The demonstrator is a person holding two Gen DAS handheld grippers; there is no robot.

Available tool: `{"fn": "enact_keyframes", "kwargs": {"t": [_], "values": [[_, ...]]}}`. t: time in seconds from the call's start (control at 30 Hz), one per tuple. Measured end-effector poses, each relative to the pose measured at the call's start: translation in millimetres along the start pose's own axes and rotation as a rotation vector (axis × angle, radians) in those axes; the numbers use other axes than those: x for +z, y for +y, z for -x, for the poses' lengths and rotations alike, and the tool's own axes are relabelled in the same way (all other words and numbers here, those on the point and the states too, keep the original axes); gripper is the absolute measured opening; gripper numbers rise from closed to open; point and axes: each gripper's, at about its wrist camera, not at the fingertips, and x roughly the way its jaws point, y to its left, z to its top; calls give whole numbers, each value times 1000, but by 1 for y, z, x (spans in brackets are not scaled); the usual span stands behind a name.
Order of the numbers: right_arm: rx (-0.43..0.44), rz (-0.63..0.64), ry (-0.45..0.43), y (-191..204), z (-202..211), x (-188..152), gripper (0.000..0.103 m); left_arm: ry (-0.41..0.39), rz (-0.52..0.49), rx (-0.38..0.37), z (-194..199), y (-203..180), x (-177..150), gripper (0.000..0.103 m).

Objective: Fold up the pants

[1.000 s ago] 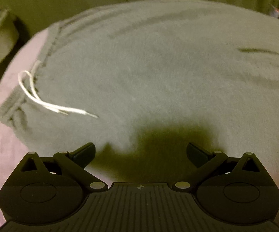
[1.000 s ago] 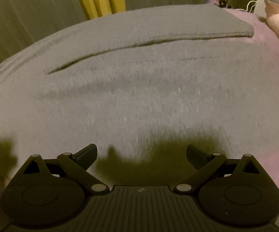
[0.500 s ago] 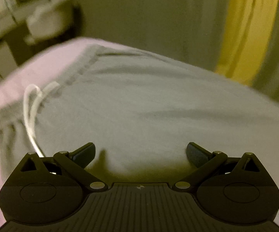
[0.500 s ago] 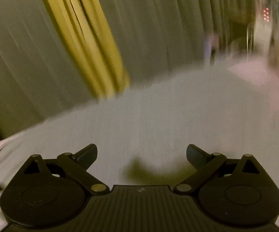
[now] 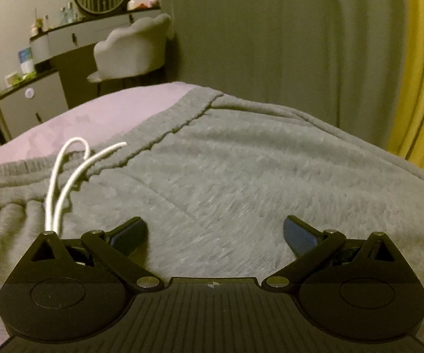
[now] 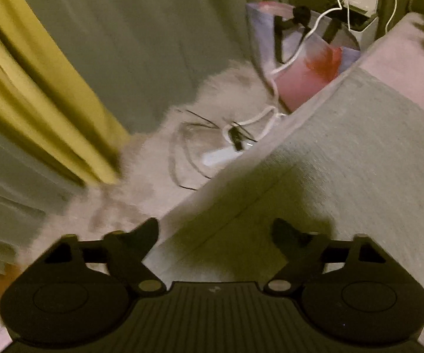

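Observation:
Grey fleece pants (image 5: 241, 161) lie flat on a pink bed cover (image 5: 79, 117). Their ribbed waistband (image 5: 14, 173) and white drawstring (image 5: 61, 176) lie at the left in the left wrist view. My left gripper (image 5: 214, 226) hovers open over the fabric just right of the drawstring, nothing between its fingers. In the right wrist view the pants (image 6: 344, 147) run along the bed's side. My right gripper (image 6: 214, 226) points steeply down over that long edge. Its jaws are closing, the fabric edge lies between them, and the pads are not pressing on it.
Beyond the bed stand a pale chair (image 5: 132, 50) and a dresser (image 5: 64, 38). Below the bed's side lie a fluffy rug (image 6: 235, 88), a power strip (image 6: 220, 154) with cables, and a pink-and-blue bag (image 6: 300, 73). Grey and yellow curtains (image 6: 35, 88) hang close by.
My left gripper swung from the middle of the pants toward the waistband and drawstring. My right gripper travelled fast to the pants' edge at the bed's side, and its fingers stand closer together.

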Motion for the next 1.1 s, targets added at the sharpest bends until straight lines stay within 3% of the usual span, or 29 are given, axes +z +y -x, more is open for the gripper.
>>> {"fn": "enact_keyframes", "kwargs": {"t": [0.2, 0.23, 0.3, 0.43, 0.57, 0.7, 0.77, 0.83, 0.93, 0.97, 1.07, 1.1], "values": [[-139, 32, 5, 19, -22, 14, 64, -34, -39, 15, -5, -7, -5, 103], [-162, 48, 0, 22, -25, 15, 45, -31, -37, 12, -7, -7, -5, 103], [-250, 123, -23, 25, -30, 11, 21, -22, -28, 3, -8, -5, -5, 103], [-167, 194, -54, 12, -13, 4, 4, -10, -6, -22, -11, 0, -3, 103], [-23, 191, -176, -20, 53, -16, 3, 25, 51, -77, -14, 12, 4, 103], [90, 127, -246, -92, 134, -84, 3, 48, 124, -115, -12, 28, 11, 103], [79, 94, -233, -136, 161, -134, 2, 57, 153, -139, -10, 34, 12, 103], [69, 90, -164, -170, 168, -182, 2, 57, 189, -168, -6, 42, 14, 103], [-45, 138, -80, -204, 161, -235, 0, 69, 230, -236, 1, 51, 15, 103], [-75, 147, -84, -211, 159, -242, 0, 67, 241, -266, 4, 54, 16, 103], [-50, 132, -146, -219, 171, -234, 3, 84, 249, -342, 11, 55, 19, 103], [-24, 118, -173, -220, 174, -227, 11, 93, 240, -357, 14, 53, 21, 103]]}}
